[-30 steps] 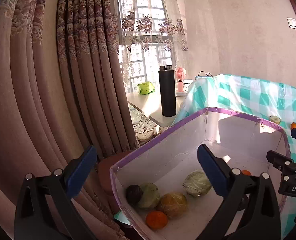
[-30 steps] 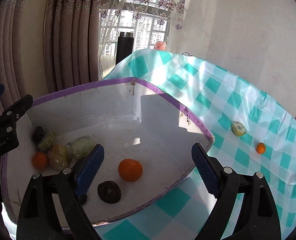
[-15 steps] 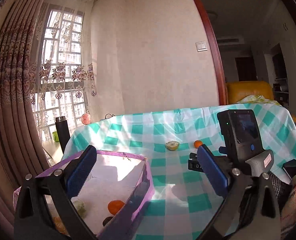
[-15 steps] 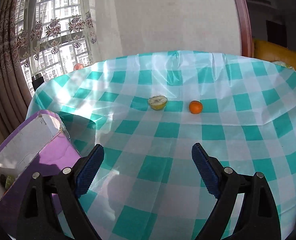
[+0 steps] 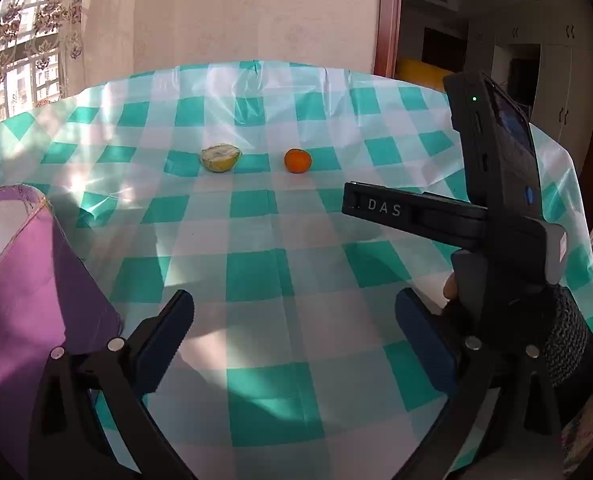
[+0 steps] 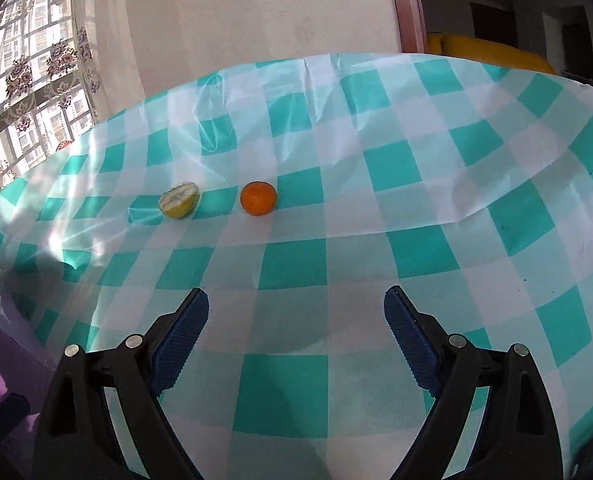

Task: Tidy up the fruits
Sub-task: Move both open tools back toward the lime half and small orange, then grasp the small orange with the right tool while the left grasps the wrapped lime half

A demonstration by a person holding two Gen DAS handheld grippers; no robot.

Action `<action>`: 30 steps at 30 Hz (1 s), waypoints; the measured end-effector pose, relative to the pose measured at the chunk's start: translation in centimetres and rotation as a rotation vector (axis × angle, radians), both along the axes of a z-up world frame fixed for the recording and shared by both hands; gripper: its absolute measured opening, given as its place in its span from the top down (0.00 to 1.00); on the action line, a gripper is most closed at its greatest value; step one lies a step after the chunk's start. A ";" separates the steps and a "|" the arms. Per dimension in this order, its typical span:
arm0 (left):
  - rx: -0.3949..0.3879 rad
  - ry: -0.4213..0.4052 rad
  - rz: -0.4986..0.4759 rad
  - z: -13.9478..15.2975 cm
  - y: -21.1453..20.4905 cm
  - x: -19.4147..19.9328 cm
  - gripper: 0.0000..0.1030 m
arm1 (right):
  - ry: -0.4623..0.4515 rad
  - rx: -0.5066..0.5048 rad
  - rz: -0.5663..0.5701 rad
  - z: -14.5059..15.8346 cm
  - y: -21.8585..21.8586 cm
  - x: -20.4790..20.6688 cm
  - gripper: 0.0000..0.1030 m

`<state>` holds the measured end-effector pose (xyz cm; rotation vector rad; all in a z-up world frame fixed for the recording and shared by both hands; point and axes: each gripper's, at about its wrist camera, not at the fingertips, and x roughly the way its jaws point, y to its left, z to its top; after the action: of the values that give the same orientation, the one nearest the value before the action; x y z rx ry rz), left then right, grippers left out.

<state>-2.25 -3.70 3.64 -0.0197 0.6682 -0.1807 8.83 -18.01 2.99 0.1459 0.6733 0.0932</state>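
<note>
Lying cut-face up beside one whole orange (image 6: 258, 198), one halved fruit (image 6: 179, 200) rests on the surface (image 6: 376, 208); left gripper (image 5: 294, 322) and right gripper (image 6: 296, 312) both released, empty.

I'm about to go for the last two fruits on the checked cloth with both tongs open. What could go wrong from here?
1. The orange is round and sits free on the glossy tablecloth; a nudge from the right tongs could roll it away.
2. The halved fruit lies close beside it, so wide tongs may bump it.
3. The left tongs hang near the purple box and the other tool; they could clash.
</note>
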 end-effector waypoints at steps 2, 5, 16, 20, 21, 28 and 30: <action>-0.038 0.045 0.032 -1.3 0.9 1.7 0.02 | 0.013 0.028 0.015 -0.2 -0.2 1.0 0.16; -0.156 0.103 0.079 -1.9 3.2 3.5 0.02 | 0.036 0.054 0.041 -0.5 -0.2 2.5 0.16; -0.261 0.169 0.168 -2.7 5.3 8.8 0.02 | 0.089 0.026 0.098 -0.7 2.3 10.3 0.16; -0.240 0.154 0.216 -2.4 5.4 11.1 0.02 | 0.100 0.002 0.110 -0.6 3.2 13.2 0.20; -0.236 0.155 0.228 -2.4 5.4 11.8 0.02 | 0.106 -0.001 0.108 -0.7 3.3 13.9 0.22; -0.209 0.158 0.334 -2.2 6.3 16.7 0.02 | 0.176 -0.058 0.134 -1.5 4.6 17.8 0.45; -0.203 0.166 0.364 -2.3 6.7 18.1 0.02 | 0.169 -0.053 0.143 -1.3 4.7 17.7 0.55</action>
<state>15.88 3.02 1.38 -0.3518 0.7971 0.1057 26.54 -13.30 1.65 0.0549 0.8542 0.2016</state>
